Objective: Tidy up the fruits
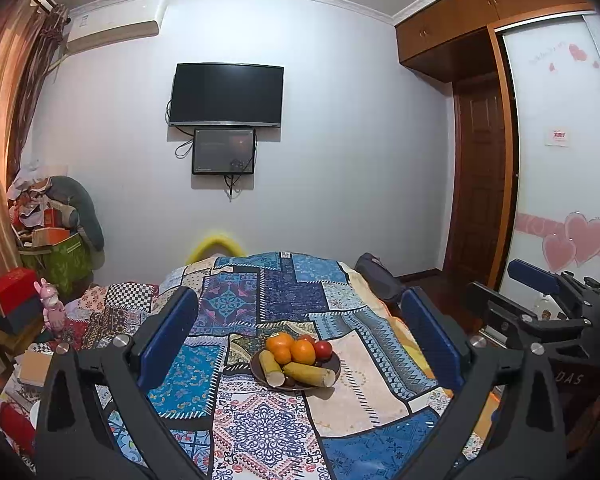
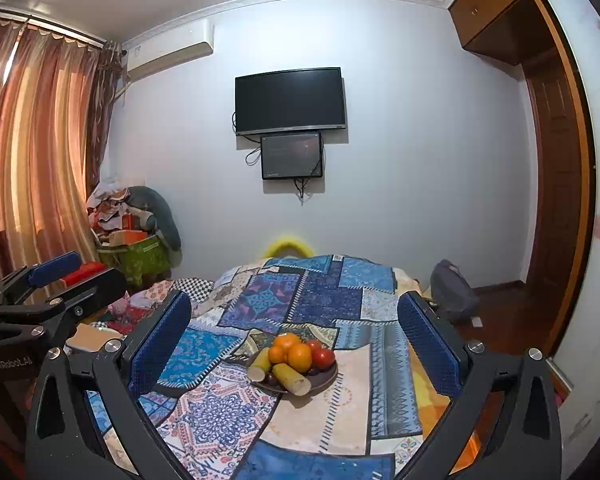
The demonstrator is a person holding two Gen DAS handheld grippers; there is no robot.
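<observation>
A brown plate [image 1: 335,365] [image 2: 327,374] rests mid-table on a patchwork cloth [image 1: 260,420] [image 2: 220,412]. On it are oranges [image 1: 302,351] [image 2: 299,357], a red round fruit [image 1: 323,350] [image 2: 323,357], two pale yellow cane pieces [image 1: 310,374] [image 2: 291,378] and small dark fruits [image 1: 289,380]. My left gripper [image 1: 299,296] [image 2: 80,276] is held open above the near side of the table, nothing between its blue pads. My right gripper [image 2: 294,300] [image 1: 516,292] hovers beside it to the right, open and empty too. The plate lies ahead of both, untouched.
A yellow chair back [image 1: 214,242] shows behind the table's far edge. A grey bag [image 2: 452,292] lies on the floor at the right, near a wardrobe [image 1: 556,160]. Boxes and clothes [image 1: 52,220] pile up at the left by the curtain. A TV [image 1: 226,94] hangs on the wall.
</observation>
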